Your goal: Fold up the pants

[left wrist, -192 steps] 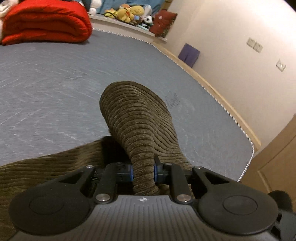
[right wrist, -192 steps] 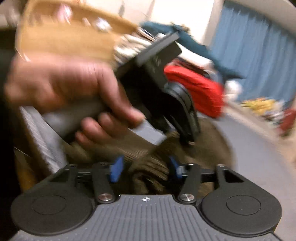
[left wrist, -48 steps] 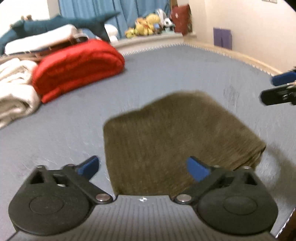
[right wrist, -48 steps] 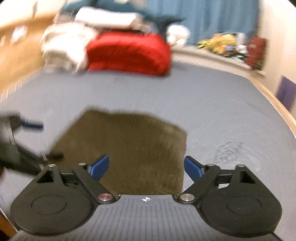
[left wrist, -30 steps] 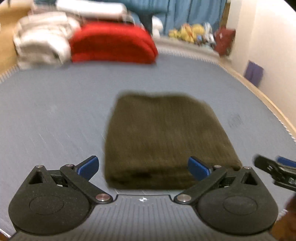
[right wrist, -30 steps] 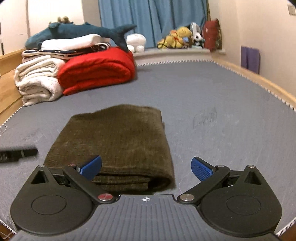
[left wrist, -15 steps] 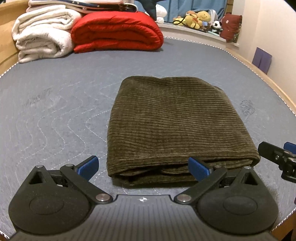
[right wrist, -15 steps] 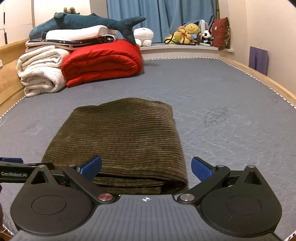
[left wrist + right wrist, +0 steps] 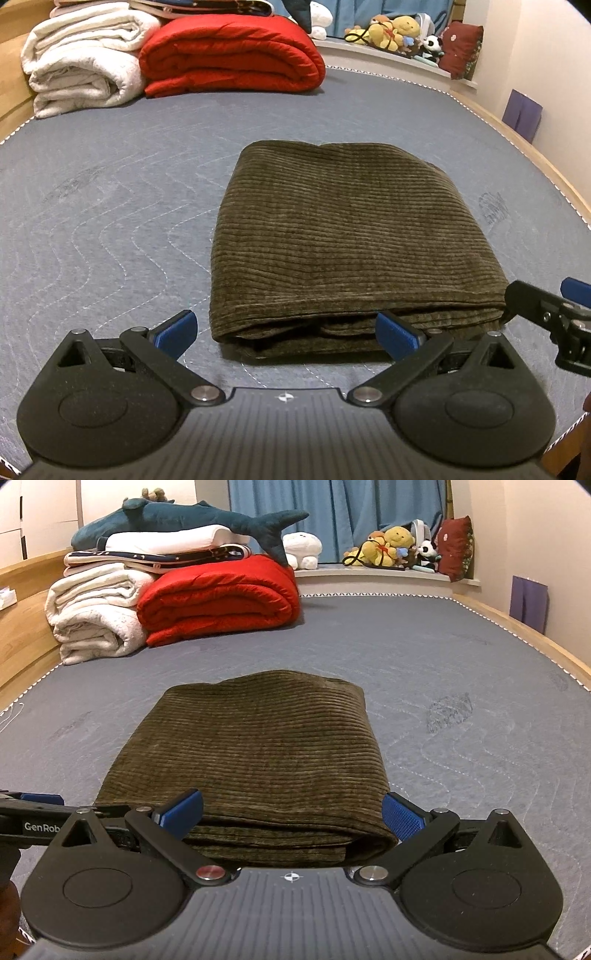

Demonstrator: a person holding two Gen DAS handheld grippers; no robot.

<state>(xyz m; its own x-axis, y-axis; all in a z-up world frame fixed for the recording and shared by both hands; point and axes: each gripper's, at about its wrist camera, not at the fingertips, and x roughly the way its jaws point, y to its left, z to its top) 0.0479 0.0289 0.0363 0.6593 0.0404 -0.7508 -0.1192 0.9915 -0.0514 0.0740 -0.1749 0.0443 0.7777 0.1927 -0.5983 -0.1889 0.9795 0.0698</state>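
The pants [image 9: 351, 240] lie folded into a compact olive corduroy stack on the grey mattress [image 9: 110, 206], layered edges facing the cameras. The left tool [image 9: 284, 330] sits just in front of the stack's near edge, fingers spread wide, holding nothing; the stack's left corner falls between them. The right tool [image 9: 291, 812] is likewise spread and empty, low at the near edge, its fingers flanking the stack's right corner. A red quilt [image 9: 218, 598] and white blankets [image 9: 96, 609] rest well beyond, at the far end.

Right claw [image 9: 554, 314] cut by frame edge (left view); pants [image 9: 258, 753] near fold hidden.
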